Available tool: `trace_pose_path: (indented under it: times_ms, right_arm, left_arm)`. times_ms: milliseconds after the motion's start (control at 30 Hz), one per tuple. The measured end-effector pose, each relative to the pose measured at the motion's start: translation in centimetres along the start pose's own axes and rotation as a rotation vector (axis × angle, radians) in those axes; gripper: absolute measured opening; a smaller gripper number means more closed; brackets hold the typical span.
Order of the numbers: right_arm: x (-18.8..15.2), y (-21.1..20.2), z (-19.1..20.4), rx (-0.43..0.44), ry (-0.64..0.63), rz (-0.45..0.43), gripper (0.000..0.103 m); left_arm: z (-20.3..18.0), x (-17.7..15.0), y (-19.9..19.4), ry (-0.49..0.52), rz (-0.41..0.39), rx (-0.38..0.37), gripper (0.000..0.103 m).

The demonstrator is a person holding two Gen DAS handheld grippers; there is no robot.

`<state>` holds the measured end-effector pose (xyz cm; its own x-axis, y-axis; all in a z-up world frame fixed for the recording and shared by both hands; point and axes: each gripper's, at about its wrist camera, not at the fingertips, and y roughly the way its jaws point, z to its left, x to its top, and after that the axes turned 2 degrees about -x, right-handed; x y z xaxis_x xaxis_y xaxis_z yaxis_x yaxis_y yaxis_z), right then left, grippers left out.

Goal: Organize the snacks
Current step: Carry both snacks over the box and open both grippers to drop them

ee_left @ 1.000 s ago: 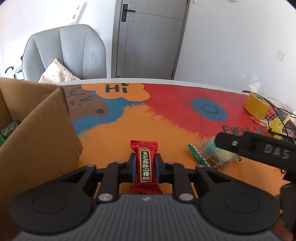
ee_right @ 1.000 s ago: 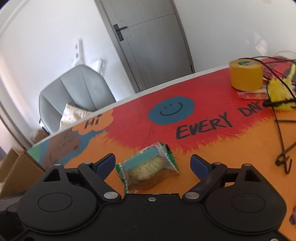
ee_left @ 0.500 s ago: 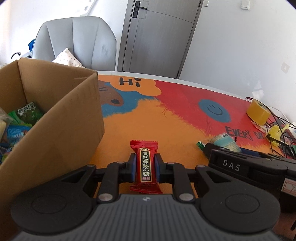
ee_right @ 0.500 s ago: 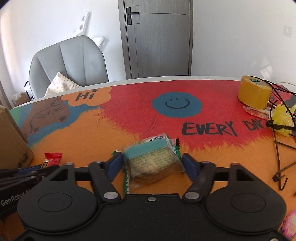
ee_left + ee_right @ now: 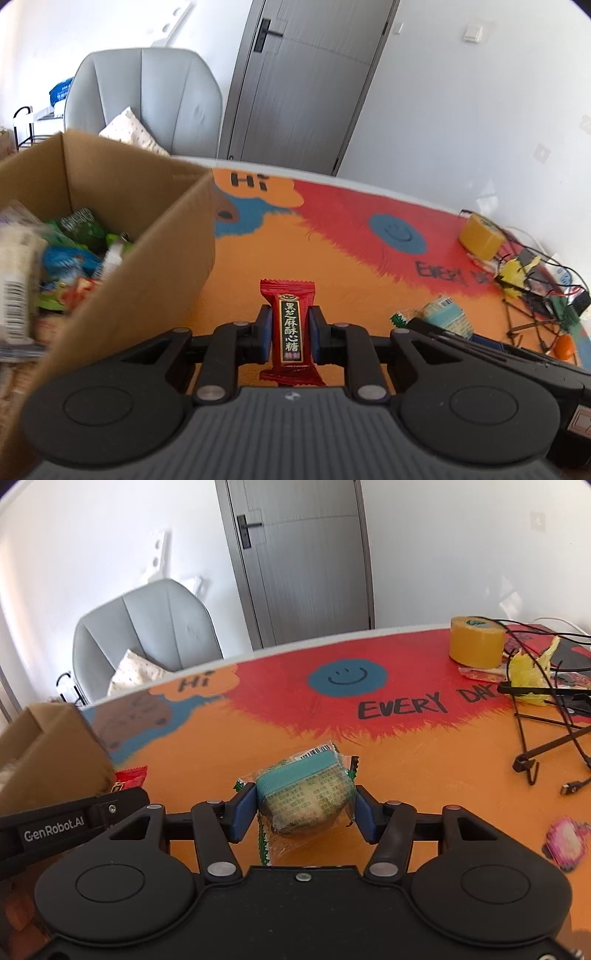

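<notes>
Red candy (image 5: 289,328), upright, black label strip with gold characters, clamped between the blue pads of the left gripper (image 5: 288,334); top crimp sticks out above the fingers, bottom crimp below them. It hangs over bare orange mat, just right of the cardboard box (image 5: 155,254). The box's near-right wall edge runs diagonally toward the gripper's left finger, small gap between them. Box is open-topped, with green, blue and white snack packs (image 5: 70,240) piled inside, blurred.

Right gripper (image 5: 304,805) is closing on a clear-wrapped pastry (image 5: 304,797) with a teal band and green zigzag edges; both blue pads touch its sides, wrapper tail hangs below the left pad. In the left wrist view this packet (image 5: 445,317) shows right of the candy, the right gripper's body beside it.

Printed tablecloth (image 5: 406,768): wide clear stretch ahead of both grippers up to the far table edge. Right side is crowded: yellow tape roll (image 5: 476,642), black cables (image 5: 546,734), yellow crumpled wrapper (image 5: 528,672), pink candy (image 5: 565,842) near the right gripper's right finger. Grey chair (image 5: 147,99) and grey door (image 5: 303,81) sit past the far edge.
</notes>
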<state>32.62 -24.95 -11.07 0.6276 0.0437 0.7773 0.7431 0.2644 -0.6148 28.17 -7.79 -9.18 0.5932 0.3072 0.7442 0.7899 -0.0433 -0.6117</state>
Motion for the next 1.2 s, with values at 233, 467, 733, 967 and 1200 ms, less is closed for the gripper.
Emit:
trace_pose_path:
  times_ms: [233, 467, 733, 967, 1200]
  right_arm:
    - [0.5, -3.2, 1.2, 0.033, 0.025, -0.051, 0.055]
    - [0.8, -4.9, 2.6, 0.063, 0.038, -0.077, 0.055]
    - [1.5, -6.0, 5.3, 0.118, 0.014, -0.109, 0.056]
    - [1.9, -6.3, 7.8, 0.161, 0.000, -0.121, 0.056]
    - [1.9, -7.0, 11.0, 0.204, -0.047, -0.129, 0.055]
  left_arm:
    - [0.8, 0.9, -3.8, -0.017, -0.059, -0.045, 0.019]
    - [2.0, 1.7, -6.0, -0.027, -0.089, -0.059, 0.019]
    - [4.1, 2.4, -8.2, -0.046, -0.114, -0.052, 0.019]
    - [7.4, 2.9, -10.4, -0.090, -0.133, -0.026, 0.019]
    - [10.6, 3.1, -12.5, -0.124, -0.147, -0.006, 0.019]
